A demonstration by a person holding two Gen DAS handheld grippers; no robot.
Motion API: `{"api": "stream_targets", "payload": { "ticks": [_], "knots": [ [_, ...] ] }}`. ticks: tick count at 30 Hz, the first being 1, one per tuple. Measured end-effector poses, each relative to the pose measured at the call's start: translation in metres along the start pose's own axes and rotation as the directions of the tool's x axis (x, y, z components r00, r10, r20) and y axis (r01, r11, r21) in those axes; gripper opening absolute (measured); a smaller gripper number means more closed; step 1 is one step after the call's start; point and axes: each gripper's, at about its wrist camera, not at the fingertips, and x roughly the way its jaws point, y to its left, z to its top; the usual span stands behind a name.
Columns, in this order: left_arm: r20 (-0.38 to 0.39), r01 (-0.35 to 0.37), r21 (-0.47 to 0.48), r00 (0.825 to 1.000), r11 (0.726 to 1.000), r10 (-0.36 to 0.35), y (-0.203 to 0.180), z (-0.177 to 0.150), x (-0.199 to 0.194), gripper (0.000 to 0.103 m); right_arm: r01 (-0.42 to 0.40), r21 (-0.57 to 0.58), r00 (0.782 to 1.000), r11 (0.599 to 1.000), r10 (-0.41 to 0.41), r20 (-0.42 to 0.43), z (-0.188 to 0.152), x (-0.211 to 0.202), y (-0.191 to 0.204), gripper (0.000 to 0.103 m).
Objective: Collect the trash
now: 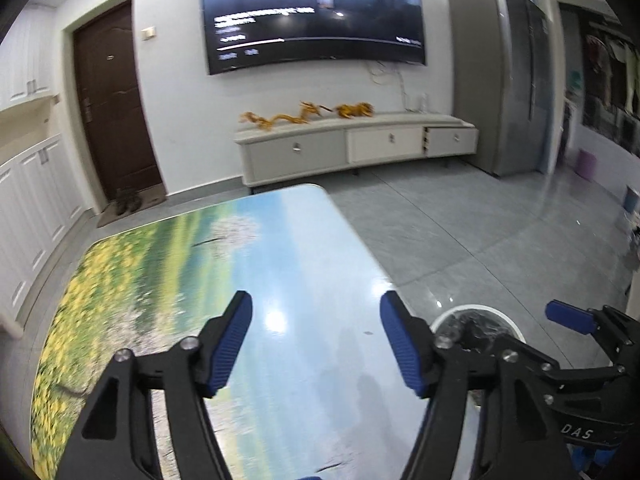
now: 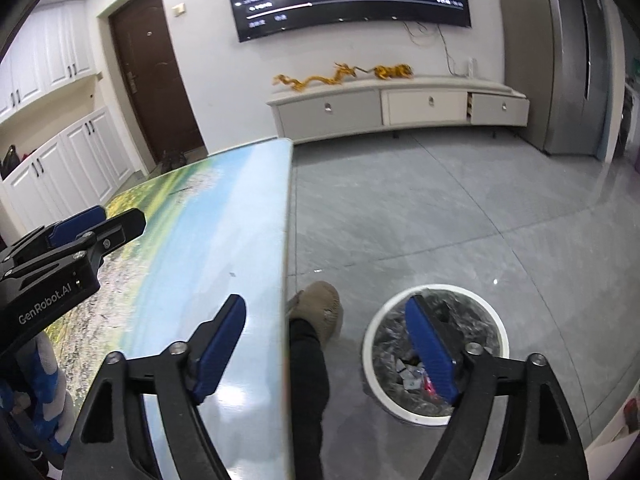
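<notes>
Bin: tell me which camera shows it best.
The right wrist view. There the bin shows nearly its whole white rim on the floor beside the table, with scraps in its dark liner; only one finger of the right tool crosses it. The left wrist view shows just part of the rim, behind tool hardware.
</notes>
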Motion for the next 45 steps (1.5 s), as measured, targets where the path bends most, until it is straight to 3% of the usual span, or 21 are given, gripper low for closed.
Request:
{"api": "stream_targets", "payload": {
  "ticks": [4,15,28,38,45],
  "knots": [
    [0.005,-0.030,-0.027,1.000,0.999,0.030,0.017,-0.009,-0.013,0.067,0.015,-0.029,0.999,0.999,-0.014,0.032,0.000,-0.009,0.019,0.089],
    [0.047,-0.094,-0.093,0.994,0.991,0.099,0.044,-0.016,-0.031,0.091,0.061,-0.082,0.995,0.995,-0.054,0.086,-0.001,-0.018,0.044,0.100],
    [0.068,-0.116,-0.110,0.990,0.987,0.124,0.047,-0.021,-0.034,0.092,0.065,-0.037,0.988,0.997,-0.059,0.144,-0.004,-0.022,0.040,0.103],
    [0.051,-0.111,-0.099,0.992,0.989,0.117,0.043,-0.023,-0.024,0.092,0.038,-0.006,0.992,0.999,-0.037,0.120,-0.006,-0.012,0.036,0.103],
    [0.039,-0.106,-0.089,0.993,0.990,0.110,0.038,-0.025,-0.016,0.093,0.066,-0.005,0.991,0.998,-0.065,0.121,-0.004,-0.009,0.031,0.103]
  ]
}}
